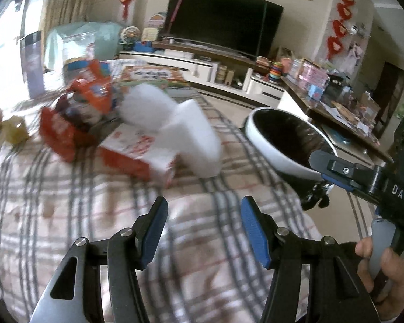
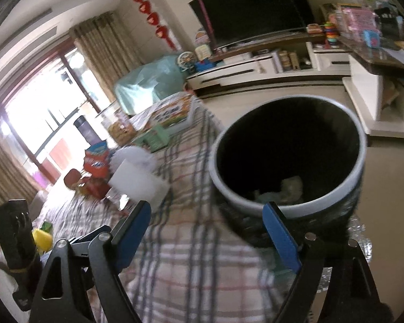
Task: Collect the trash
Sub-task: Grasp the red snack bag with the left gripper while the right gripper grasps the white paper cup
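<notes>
A pile of trash lies on the plaid tablecloth (image 1: 121,215): white foam blocks (image 1: 196,137), a red and white carton (image 1: 140,153), orange snack wrappers (image 1: 94,91) and a red wrapper (image 1: 56,132). A white-rimmed bin with a black liner (image 1: 285,140) stands off the table's right edge; crumpled paper (image 2: 291,185) lies inside it. My left gripper (image 1: 204,228) is open and empty, short of the pile. My right gripper (image 2: 207,228) is open and empty, near the bin's rim (image 2: 288,210). It also shows in the left wrist view (image 1: 347,172). The foam blocks (image 2: 137,183) appear in the right wrist view too.
A small yellow box (image 1: 16,129) sits at the table's left. A colourful boxed game (image 2: 172,113) and green cards (image 2: 153,137) lie at the far end. A TV (image 1: 223,18) on a low white cabinet (image 1: 202,67) stands behind. A cluttered side table (image 1: 336,102) is at right.
</notes>
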The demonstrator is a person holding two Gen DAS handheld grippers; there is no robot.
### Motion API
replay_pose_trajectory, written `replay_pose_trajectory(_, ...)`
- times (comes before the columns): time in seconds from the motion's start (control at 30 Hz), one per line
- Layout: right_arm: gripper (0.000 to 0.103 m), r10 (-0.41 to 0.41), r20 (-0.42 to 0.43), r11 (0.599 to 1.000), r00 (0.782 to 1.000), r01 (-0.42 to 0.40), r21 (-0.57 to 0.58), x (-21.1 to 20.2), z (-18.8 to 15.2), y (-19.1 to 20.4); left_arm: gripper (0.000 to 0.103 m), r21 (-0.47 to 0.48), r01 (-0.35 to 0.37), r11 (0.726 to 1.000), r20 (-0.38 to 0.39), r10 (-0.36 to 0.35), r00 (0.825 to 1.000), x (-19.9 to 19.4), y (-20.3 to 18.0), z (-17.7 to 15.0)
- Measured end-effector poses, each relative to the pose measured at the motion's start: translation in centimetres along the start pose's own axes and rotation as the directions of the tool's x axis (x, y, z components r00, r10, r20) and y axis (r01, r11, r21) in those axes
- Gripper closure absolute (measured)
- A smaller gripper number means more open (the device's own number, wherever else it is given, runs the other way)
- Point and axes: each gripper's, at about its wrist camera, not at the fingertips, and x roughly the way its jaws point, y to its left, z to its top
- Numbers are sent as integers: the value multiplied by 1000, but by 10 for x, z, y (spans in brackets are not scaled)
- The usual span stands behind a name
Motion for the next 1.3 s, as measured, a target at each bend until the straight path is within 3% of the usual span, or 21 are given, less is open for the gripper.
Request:
replay_pose_trajectory(0.4, 14, 75, -66, 993, 995, -81, -91, 30, -19, 52, 46, -107, -67, 992, 13, 69, 998, -40, 44, -22)
replay_pose_trajectory(0.73, 12, 103, -102, 979, 989, -119, -163, 56, -16, 70, 46, -197, -104, 975, 14, 108, 994, -53, 67, -25)
replay_pose_trajectory(1.3, 11, 145, -138, 958, 980, -174, -228, 99, 14, 80, 39, -267, -135, 954, 2, 140, 990, 0, 102, 38)
